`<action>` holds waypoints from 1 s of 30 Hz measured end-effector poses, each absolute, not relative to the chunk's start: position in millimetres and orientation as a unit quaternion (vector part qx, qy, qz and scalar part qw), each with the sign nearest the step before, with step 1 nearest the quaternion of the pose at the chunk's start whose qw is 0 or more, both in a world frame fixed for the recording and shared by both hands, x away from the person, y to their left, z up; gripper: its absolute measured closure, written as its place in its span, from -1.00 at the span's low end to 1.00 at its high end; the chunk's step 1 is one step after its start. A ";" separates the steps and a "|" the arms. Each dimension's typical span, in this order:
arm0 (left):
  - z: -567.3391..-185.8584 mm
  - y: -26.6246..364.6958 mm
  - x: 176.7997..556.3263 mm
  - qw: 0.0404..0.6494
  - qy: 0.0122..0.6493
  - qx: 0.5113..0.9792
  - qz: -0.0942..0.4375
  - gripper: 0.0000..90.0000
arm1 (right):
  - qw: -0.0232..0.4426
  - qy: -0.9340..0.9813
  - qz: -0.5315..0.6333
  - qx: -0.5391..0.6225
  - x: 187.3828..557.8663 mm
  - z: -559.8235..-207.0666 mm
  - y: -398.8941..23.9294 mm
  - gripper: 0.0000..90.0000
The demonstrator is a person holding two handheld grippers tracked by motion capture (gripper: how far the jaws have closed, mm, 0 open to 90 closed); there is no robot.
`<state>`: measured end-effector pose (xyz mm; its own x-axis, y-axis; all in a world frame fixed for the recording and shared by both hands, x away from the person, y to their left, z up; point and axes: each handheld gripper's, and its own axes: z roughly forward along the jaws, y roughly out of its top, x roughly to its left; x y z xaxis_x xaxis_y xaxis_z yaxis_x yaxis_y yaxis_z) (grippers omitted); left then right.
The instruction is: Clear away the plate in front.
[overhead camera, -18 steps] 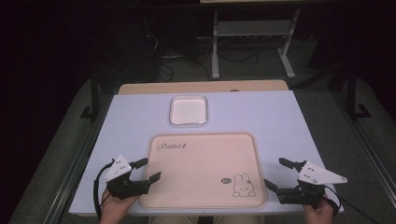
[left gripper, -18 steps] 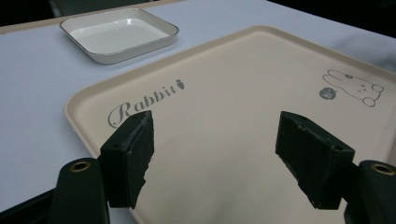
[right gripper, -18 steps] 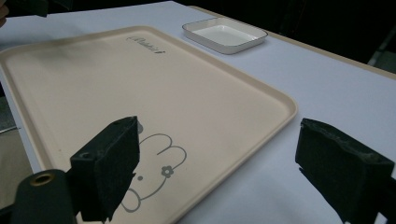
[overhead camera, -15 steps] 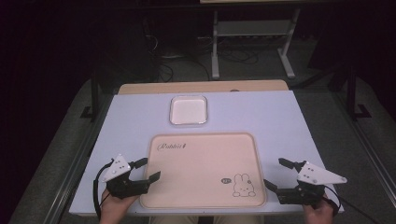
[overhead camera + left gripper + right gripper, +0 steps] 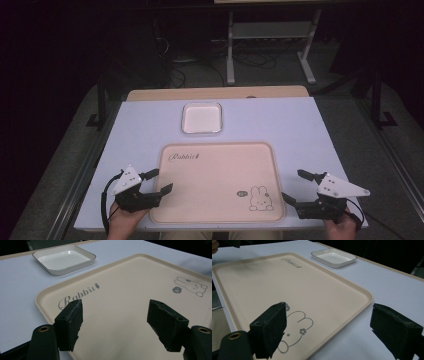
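Hovering my left tool (image 5: 159,181) wide open, empty, over the smooth beige rectangular plastic tray's (image 5: 215,175) corner, right tool (image 5: 296,187) open beside its opposite edge.

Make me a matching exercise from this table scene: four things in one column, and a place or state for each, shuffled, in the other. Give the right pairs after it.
Things:
1. beige tray
2. white square dish
3. left gripper
4. right gripper

Places or states:
A. jaws open at the tray's right edge, near the rabbit drawing
B. empty, on the table beyond the tray
C. lies flat at the near edge of the table, between the two grippers
D. jaws open over the tray's left edge

Pairs: 1-C, 2-B, 3-D, 4-A
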<state>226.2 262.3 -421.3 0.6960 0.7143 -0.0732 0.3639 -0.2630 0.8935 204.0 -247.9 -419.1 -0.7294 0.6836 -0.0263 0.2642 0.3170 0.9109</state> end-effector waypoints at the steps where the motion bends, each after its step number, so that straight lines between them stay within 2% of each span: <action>1: -421.4 262.7 226.3 0.498 0.350 0.774 0.176 -0.37 | 0.209 0.784 0.500 0.302 204.1 -419.2 -247.8 -0.71; 19: -416.9 254.3 229.0 0.489 0.335 0.778 0.208 -0.38 | 0.210 0.784 0.502 0.301 203.2 -419.4 -247.4 -0.71; 30: -412.7 250.8 241.9 0.502 0.336 0.776 0.179 -0.38 | 0.209 0.781 0.504 0.304 202.0 -419.3 -248.2 -0.71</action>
